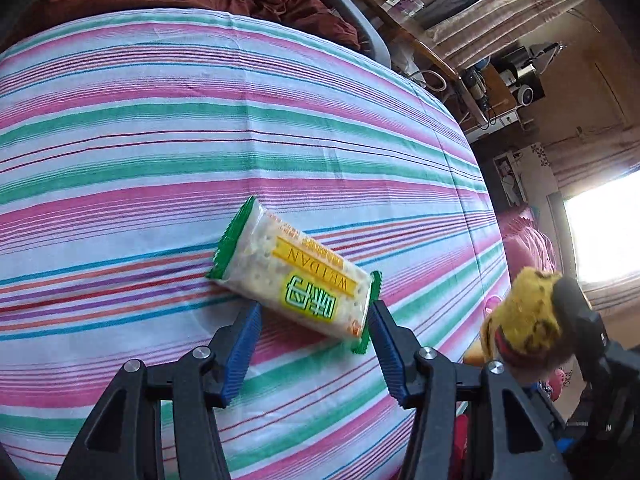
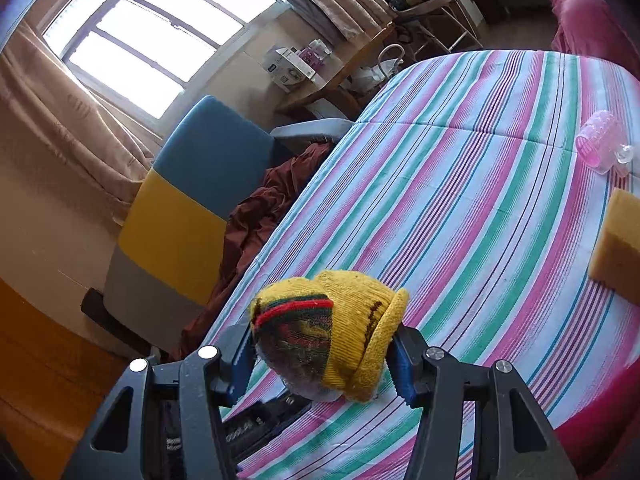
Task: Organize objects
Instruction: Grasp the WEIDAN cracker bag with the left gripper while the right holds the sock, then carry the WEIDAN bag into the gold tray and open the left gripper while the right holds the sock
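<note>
A cracker pack (image 1: 296,272), clear with green ends and a yellow label, lies flat on the striped bed sheet (image 1: 160,128). My left gripper (image 1: 314,312) is open, its blue pads (image 1: 244,344) on either side of the pack's near end; the right pad is at the green seal. My right gripper (image 2: 324,344) is shut on a yellow knit hat (image 2: 352,320) with red and green stripes, held above the sheet's (image 2: 480,200) left edge. The hat seems to be pulled over a greyish thing that is mostly hidden. The hat (image 1: 524,312) also shows at the right of the left wrist view.
A pink ribbed plastic piece (image 2: 600,144) and a yellow sponge block (image 2: 620,240) lie on the sheet at the right. Beside the bed stands a blue, yellow and grey chair (image 2: 188,208) with a brown cloth (image 2: 260,220). Cluttered desks (image 1: 420,8) and a window lie beyond.
</note>
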Demonstrator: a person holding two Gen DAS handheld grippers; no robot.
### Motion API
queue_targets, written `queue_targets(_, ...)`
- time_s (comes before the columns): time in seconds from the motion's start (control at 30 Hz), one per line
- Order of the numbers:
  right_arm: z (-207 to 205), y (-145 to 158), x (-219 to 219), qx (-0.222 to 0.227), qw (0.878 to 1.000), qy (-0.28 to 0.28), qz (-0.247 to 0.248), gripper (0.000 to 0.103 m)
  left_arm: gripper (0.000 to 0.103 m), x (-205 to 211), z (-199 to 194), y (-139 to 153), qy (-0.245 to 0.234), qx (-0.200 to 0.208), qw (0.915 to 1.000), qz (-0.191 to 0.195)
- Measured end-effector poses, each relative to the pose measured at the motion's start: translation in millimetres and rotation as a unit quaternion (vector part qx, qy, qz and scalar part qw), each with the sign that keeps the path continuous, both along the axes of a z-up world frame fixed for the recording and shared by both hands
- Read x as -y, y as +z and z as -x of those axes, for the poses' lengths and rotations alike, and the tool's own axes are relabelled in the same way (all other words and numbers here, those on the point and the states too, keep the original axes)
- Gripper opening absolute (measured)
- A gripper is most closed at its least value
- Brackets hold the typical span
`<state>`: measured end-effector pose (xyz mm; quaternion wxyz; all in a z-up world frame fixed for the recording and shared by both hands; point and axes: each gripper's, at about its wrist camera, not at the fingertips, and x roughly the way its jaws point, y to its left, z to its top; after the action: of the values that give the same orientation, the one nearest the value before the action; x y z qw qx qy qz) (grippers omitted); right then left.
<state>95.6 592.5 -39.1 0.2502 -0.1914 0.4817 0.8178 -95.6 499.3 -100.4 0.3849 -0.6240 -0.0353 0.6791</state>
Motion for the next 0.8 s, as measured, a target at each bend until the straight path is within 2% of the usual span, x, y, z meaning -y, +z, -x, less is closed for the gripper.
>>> queue_targets(0.1, -3, -4, -2, -0.014, 1.000, 0.003, 0.014, 0.058, 0.056, -14, 6, -6, 0.008, -0.004, 0.9999, 0.013)
queue_targets(0.2, -6, -5, -3, -0.025, 1.000, 0.001, 0.017, 0.058, 0.056, -27, 13, -3, 0.012, -0.027, 0.9991, 0.031)
queue_targets(0.33, -1, -7, -2, -0.030, 0.999, 0.017, 0.022, 0.058, 0.057, -53, 13, -3, -0.012, -0.065, 0.9955, 0.067)
queue_targets(0.4, -5, -7, -4, -0.038, 0.999, 0.010, 0.025, 0.058, 0.060, -65, 10, -4, -0.026, -0.086, 0.9925, 0.082)
queue_targets(0.43, -7, -8, -5, -0.042, 0.999, 0.006, 0.026, 0.058, 0.066, -71, 9, -5, -0.031, -0.095, 0.9912, 0.087)
queue_targets(0.47, -9, -8, -6, -0.044, 0.999, 0.003, 0.027, 0.058, 0.073, -77, 7, -6, -0.039, -0.105, 0.9894, 0.092)
queue_targets(0.5, -10, -8, -7, -0.046, 0.999, 0.001, 0.027, 0.058, 0.075, -84, 3, -7, -0.053, -0.120, 0.9862, 0.100)
queue_targets(0.6, -8, -7, -6, -0.041, 0.999, 0.001, 0.022, 0.059, 0.081, -102, -11, -12, -0.098, -0.178, 0.9689, 0.141)
queue_targets(0.63, -7, -6, -6, -0.039, 0.999, 0.001, 0.019, 0.059, 0.081, -104, -17, -13, -0.112, -0.199, 0.9616, 0.152)
queue_targets(0.67, -7, -5, -6, -0.038, 0.999, 0.003, 0.018, 0.059, 0.075, -102, -21, -14, -0.118, -0.217, 0.9568, 0.154)
queue_targets(0.7, -6, -5, -6, -0.036, 0.999, 0.004, 0.018, 0.059, 0.071, -96, -24, -13, -0.115, -0.228, 0.9558, 0.146)
queue_targets(0.77, -3, -6, -6, -0.030, 0.999, 0.011, 0.017, 0.059, 0.048, -79, -21, -11, -0.110, -0.229, 0.9588, 0.128)
queue_targets(0.8, -1, -6, -6, -0.025, 0.999, 0.017, 0.017, 0.059, 0.048, -67, -19, -10, -0.108, -0.229, 0.9599, 0.121)
